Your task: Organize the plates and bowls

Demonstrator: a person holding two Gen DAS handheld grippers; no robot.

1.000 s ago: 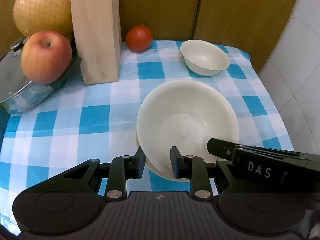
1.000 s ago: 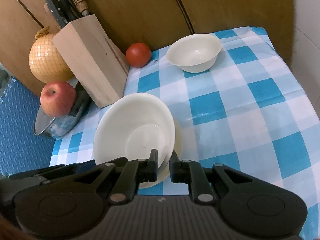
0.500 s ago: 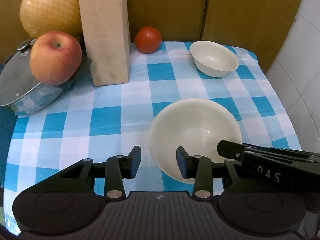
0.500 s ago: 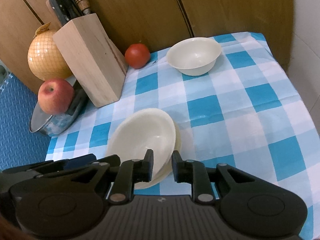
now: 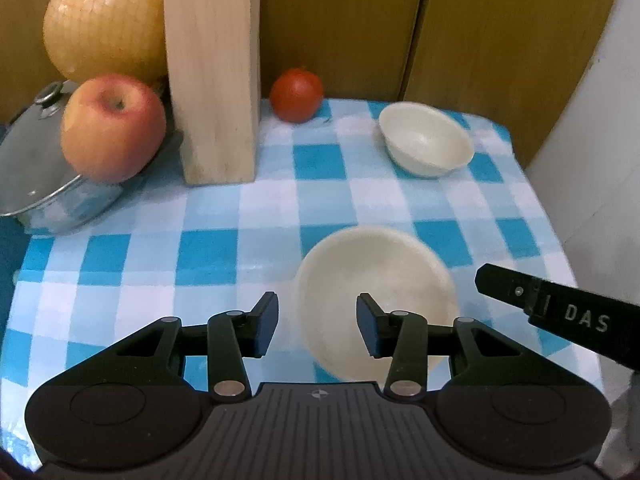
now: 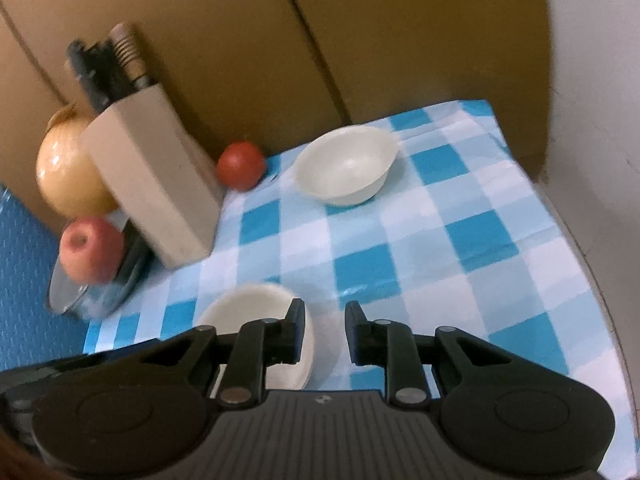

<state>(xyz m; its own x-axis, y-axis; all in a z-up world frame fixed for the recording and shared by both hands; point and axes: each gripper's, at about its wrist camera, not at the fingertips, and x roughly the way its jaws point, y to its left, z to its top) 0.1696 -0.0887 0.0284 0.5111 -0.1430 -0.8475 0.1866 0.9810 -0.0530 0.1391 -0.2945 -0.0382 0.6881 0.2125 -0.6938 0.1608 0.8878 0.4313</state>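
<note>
Left tongs spread wide, gripping nothing, poised over the near rim of the stacked dish. Right tongs likewise parted and empty, just beside the same stack's right edge. Stack resting on the desk close to the front edge — apparently a shallow bowl nested on a plate, though blur prevents confirming the layers. Cream, smooth, glossy, round; judged rigid, light, somewhat slippery, possibly breakable. Best taken by pinching the thin rim, tongs straddling the lip.

Checked blue-and-white cloth covering the desk, smooth, slightly creased. Further back, small bowl near the far right corner, well apart from the stack — same cream finish, deeper, flared rim offering a clear pinch point. Likely next candidate for stacking.

At rear left: wooden knife block, tomato, apple sitting on a metal pot lid, netted pomelo behind.
</note>
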